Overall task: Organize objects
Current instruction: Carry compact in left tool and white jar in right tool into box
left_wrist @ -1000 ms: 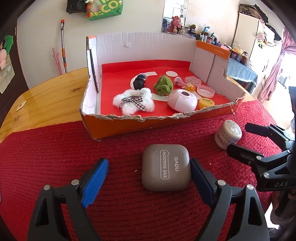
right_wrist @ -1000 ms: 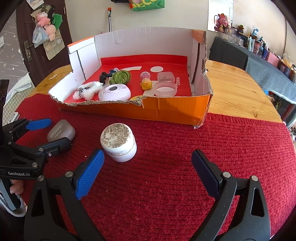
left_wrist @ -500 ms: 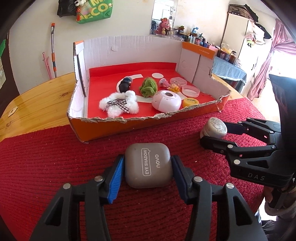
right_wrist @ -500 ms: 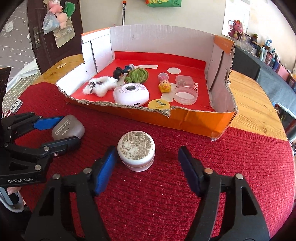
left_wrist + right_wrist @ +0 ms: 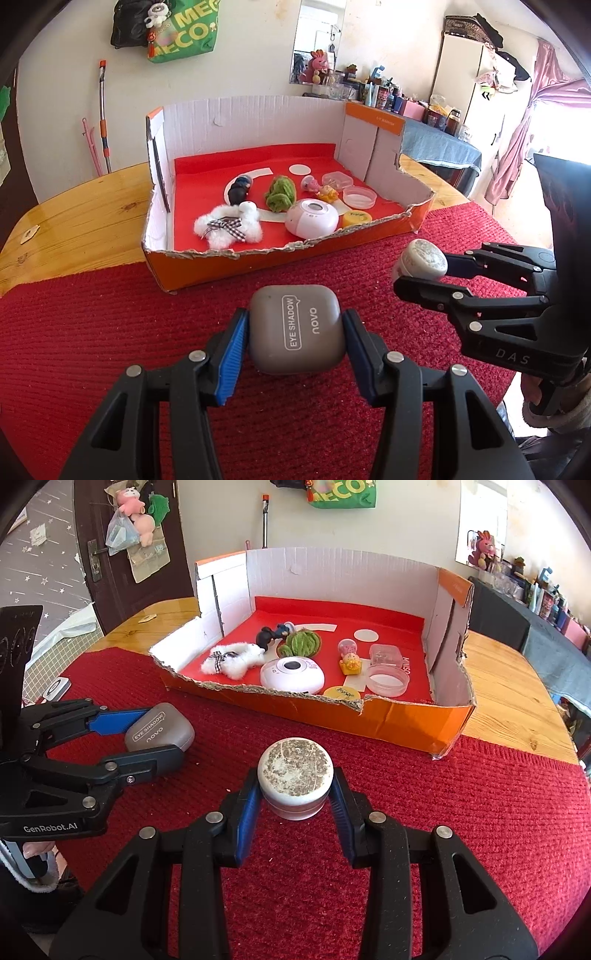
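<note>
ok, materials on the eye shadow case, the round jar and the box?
Eye shadow case: looks like matte grey plastic, with rounded moulded corners and printed lettering.
Round jar: probably white plastic or glass; glossy wall, lid top speckled and worn.
Box: corrugated cardboard, with torn, ragged edges, orange outside and white inside; floor covered in red sheet.

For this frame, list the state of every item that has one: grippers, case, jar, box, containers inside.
left gripper: shut on the eye shadow case
right gripper: shut on the round jar
eye shadow case: closed, flat
round jar: lidded, upright
cardboard box: open-topped, front wall torn low
clear round dish: uncovered
</note>
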A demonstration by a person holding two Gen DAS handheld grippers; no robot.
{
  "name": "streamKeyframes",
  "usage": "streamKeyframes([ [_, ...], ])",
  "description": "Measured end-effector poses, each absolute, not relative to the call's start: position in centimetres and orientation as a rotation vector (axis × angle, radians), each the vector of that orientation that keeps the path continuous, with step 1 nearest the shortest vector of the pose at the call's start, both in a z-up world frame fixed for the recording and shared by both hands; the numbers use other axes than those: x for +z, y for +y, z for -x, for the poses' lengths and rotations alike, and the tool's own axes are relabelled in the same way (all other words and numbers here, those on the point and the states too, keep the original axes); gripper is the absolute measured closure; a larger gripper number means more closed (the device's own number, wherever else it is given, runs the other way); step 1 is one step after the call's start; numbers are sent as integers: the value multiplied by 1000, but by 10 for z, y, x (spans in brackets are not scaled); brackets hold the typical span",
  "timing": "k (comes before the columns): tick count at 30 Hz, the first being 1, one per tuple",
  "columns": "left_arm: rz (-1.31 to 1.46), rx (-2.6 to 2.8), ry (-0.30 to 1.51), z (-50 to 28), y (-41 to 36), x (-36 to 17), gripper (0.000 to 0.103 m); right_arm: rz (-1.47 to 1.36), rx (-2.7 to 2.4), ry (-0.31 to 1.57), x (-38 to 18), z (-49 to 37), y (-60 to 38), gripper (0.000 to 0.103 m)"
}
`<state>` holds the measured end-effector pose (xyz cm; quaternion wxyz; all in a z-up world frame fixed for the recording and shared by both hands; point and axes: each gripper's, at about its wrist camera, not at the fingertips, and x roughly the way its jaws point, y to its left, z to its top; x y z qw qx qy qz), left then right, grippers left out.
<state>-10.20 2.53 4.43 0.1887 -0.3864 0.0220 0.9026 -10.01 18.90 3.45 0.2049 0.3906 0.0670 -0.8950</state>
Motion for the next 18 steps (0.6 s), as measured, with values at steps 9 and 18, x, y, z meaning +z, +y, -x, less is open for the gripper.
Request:
streamKeyframes([
  [9, 1043, 2524, 33, 94, 26, 58, 50, -1062, -2486, 167, 45, 91, 189, 68],
  [18, 984, 2498, -60, 132, 27, 105, 50, -984, -2507, 196, 83, 103, 188, 68],
])
